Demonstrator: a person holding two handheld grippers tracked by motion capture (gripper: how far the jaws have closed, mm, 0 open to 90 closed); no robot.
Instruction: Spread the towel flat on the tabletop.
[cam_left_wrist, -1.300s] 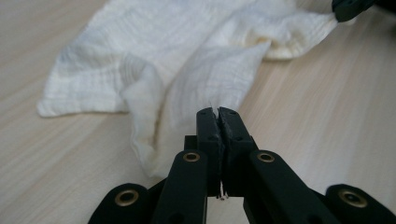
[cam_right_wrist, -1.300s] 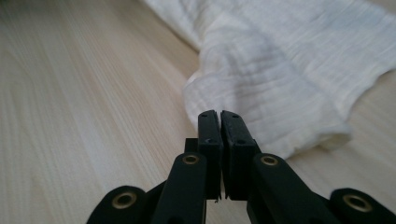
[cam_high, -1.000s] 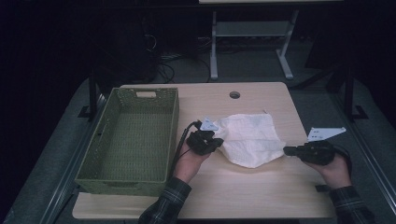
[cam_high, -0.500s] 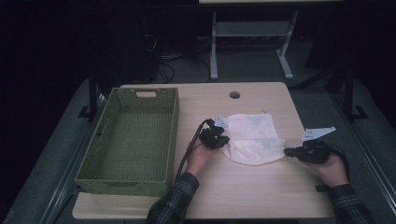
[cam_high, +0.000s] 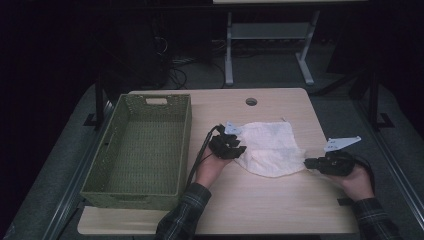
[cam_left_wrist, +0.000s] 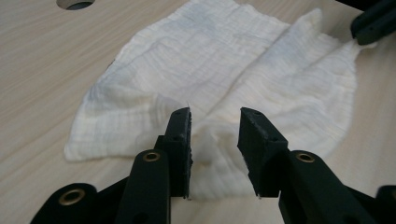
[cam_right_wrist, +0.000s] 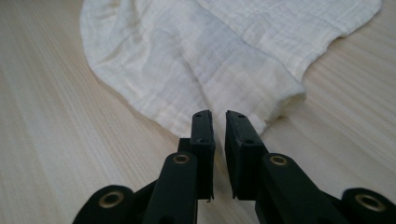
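Note:
A crumpled white cloth (cam_high: 270, 147) lies partly folded on the wooden table (cam_high: 260, 200). My left gripper (cam_high: 241, 149) sits at the cloth's left edge. In the left gripper view its jaws (cam_left_wrist: 215, 116) have just been opening and stand apart over the cloth (cam_left_wrist: 224, 56), whose folds lie under the gap without being pressed. My right gripper (cam_high: 307, 162) rests at the cloth's lower right corner. Its jaws (cam_right_wrist: 218, 114) have just been opening to a narrow gap, with the cloth's folded edge (cam_right_wrist: 196, 51) right at the tips. The right gripper's tip (cam_left_wrist: 373, 21) appears at the far corner in the left gripper view.
A green woven basket (cam_high: 130, 195) stands on the table's left side, empty inside. A round cable hole (cam_high: 251, 101) is near the table's far edge. Bare wood lies between the cloth and the near edge.
The left hand has shifted a little to the right, onto the cloth's left edge. The right hand has stayed where it was.

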